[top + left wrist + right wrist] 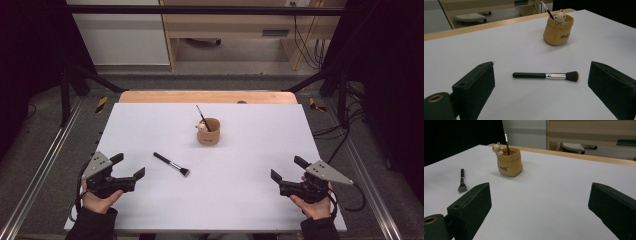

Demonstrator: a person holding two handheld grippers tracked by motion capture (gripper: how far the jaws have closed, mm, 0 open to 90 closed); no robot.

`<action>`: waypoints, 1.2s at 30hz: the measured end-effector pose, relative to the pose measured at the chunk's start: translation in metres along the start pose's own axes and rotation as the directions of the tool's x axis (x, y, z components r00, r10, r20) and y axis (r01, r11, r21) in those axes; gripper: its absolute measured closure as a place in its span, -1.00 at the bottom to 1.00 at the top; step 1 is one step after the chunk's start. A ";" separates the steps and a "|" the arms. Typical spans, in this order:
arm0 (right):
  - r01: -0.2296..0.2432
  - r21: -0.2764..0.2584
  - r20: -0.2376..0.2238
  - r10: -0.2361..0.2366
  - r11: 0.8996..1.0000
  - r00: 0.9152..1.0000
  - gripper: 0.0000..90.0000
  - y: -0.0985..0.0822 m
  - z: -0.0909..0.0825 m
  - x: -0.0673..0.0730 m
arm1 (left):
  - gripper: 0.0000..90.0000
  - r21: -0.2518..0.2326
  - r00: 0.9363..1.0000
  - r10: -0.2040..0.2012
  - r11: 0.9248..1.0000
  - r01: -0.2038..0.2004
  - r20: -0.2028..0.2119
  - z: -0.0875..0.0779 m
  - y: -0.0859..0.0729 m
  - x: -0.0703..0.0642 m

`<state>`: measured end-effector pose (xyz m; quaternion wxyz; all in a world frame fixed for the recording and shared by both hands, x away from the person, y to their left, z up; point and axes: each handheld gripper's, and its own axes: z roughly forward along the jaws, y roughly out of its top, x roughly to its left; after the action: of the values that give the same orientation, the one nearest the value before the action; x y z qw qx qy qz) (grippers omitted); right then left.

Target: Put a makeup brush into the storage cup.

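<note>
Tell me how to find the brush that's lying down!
Start at the white table and find the tan pot in the middle. Nearer the left gripper lies a black-handled makeup brush. It lies flat alone, while the other brush stands in the pot.

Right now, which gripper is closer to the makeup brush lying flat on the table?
Left. The left gripper sits open just left of the makeup brush, which lies right ahead of its jaws. The right gripper hangs open across the table, well off to the brush's right.
</note>
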<state>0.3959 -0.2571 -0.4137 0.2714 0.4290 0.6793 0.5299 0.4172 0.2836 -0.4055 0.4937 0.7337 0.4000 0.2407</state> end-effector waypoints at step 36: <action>0.018 -0.002 -0.016 -0.018 1.000 1.000 -0.89 0.004 0.002 0.004 | -0.86 0.177 0.986 0.120 0.974 -0.139 0.113 0.054 0.028 0.004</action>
<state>0.3965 -0.2521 -0.4105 0.2712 0.4182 0.6850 0.5314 0.4694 0.2527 -0.4014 0.4266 0.8122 0.3460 0.1966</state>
